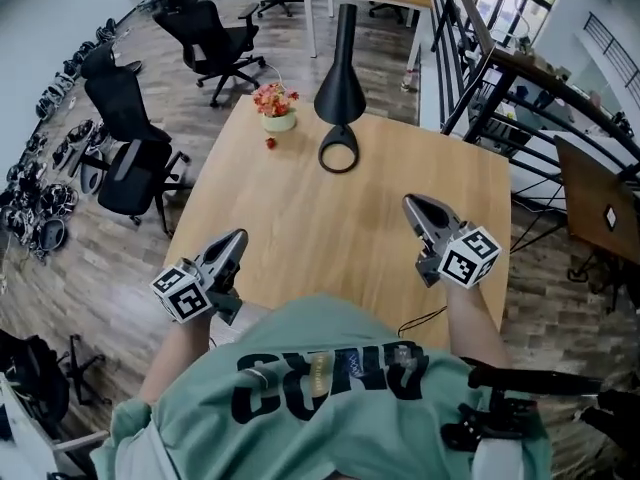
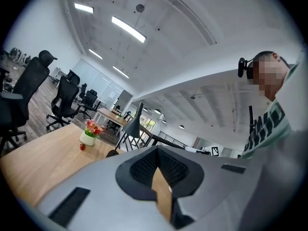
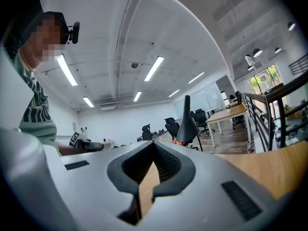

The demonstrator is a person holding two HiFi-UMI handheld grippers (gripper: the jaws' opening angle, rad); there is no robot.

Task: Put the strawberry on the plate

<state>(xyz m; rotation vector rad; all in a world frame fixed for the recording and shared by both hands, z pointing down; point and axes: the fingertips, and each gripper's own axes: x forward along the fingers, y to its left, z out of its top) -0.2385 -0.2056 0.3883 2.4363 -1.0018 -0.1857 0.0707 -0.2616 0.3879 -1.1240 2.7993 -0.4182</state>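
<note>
Both pairs of jaws are clenched on nothing; the left gripper (image 1: 237, 238) and right gripper (image 1: 413, 204) are held at the counter's (image 1: 300, 218) near end, well apart from the strawberry (image 1: 270, 143)

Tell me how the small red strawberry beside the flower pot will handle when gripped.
The strawberry is tiny beside the flower pot, so probably very light. Its rounded shape on the smooth table suggests it may roll if nudged. Real or plastic cannot be told, so grip gently.

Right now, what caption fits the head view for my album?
Left gripper and right gripper, both shut and empty, at a wooden table; strawberry beside the flower pot.
</note>
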